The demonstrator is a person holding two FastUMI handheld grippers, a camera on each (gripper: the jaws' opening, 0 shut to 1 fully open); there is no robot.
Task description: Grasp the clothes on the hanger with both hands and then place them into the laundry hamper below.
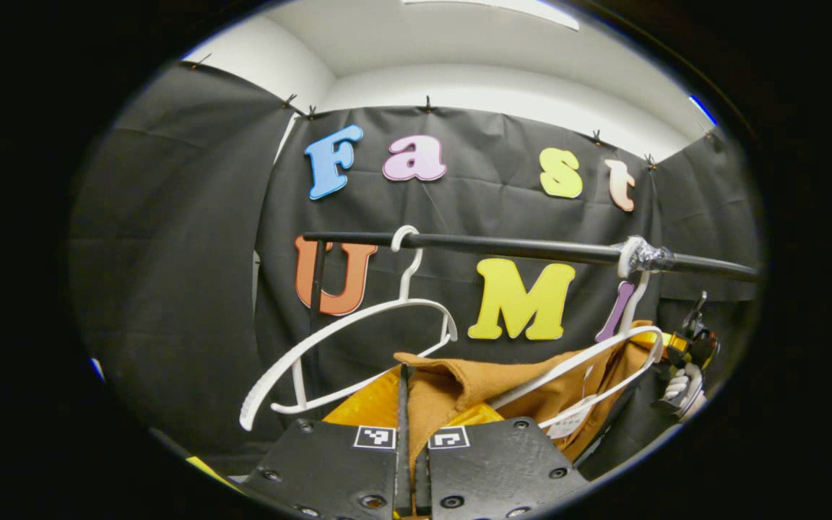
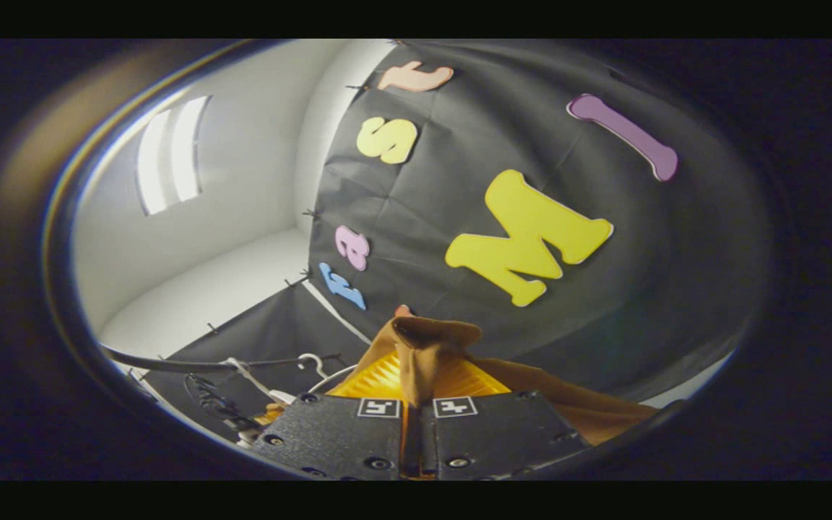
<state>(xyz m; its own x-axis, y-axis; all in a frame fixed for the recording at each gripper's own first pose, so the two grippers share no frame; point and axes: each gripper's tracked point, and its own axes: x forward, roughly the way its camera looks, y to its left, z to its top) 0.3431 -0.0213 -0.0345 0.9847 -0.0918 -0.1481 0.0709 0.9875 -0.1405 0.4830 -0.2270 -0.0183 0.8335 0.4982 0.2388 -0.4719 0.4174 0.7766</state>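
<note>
Left gripper [image 1: 412, 404] and right gripper [image 2: 416, 390] each pinch the brown garment [image 1: 452, 390], which partly hangs on a white hanger [image 1: 589, 361].

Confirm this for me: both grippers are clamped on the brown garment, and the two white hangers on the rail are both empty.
Not quite. Each gripper does pinch the brown garment, left gripper and right gripper alike. But only the left-hand white hanger on the rail is empty; in the left gripper view the other hanger has the garment draped around it.
</note>
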